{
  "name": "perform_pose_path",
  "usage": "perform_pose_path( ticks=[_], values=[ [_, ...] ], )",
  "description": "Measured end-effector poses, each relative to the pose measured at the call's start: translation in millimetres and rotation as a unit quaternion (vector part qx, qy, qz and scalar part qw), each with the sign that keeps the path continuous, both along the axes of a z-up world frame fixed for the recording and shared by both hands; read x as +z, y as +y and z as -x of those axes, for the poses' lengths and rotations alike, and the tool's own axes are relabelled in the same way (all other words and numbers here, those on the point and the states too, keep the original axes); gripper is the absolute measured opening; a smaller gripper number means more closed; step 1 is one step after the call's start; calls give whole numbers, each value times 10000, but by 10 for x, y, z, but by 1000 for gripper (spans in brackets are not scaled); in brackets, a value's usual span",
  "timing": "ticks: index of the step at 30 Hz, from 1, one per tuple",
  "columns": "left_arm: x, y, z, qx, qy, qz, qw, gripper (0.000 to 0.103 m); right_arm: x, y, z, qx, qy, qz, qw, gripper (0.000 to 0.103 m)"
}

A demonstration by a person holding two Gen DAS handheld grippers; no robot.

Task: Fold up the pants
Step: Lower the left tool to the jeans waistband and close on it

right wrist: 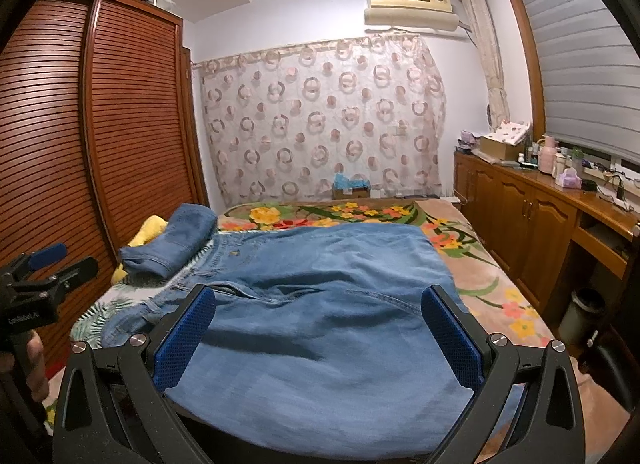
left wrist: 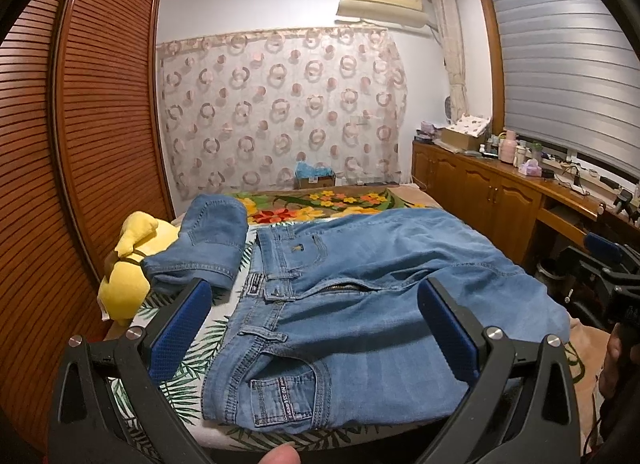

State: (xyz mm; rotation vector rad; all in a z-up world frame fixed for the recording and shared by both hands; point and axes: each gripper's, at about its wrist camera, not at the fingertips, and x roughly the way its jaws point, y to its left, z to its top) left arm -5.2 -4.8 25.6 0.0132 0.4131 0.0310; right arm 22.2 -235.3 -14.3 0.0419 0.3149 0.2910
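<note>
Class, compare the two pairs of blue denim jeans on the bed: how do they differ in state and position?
The light blue jeans lie spread flat across the bed, waistband and zip showing; the darker blue jeans are already folded into a compact bundle. The spread pair is central; the folded pair sits left, against a yellow plush toy. Both are denim.

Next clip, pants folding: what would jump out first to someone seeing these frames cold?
The light blue jeans spread flat across the near end of the bed, waistband toward the left, fill both views. Both the left gripper and right gripper hang open over the denim, gripping nothing. At the bed's left edge, a second pair of folded jeans lies against a yellow plush toy.
</note>
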Motion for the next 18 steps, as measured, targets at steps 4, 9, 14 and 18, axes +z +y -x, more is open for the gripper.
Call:
perform_pose_path(
  ticks=[4, 9, 14, 18],
  values=[
    [-114, 58, -123, -4, 248, 22, 9997, 103, -29, -32, -51, -133, 85, 113, 9998, 103],
    [-287, 163, -258, -54, 577, 110, 9983, 103, -65, -72, -102, -287, 248, 216, 9990, 103],
    [-514, 328, -345, -140, 1002, 190, 9947, 103, -49, -57, -121, -482, 459, 324, 9973, 103],
    [-688, 480, -338, -151, 1072, 214, 9939, 103, -6, -62, -175, -585, 730, 270, 9952, 103]
  ],
)
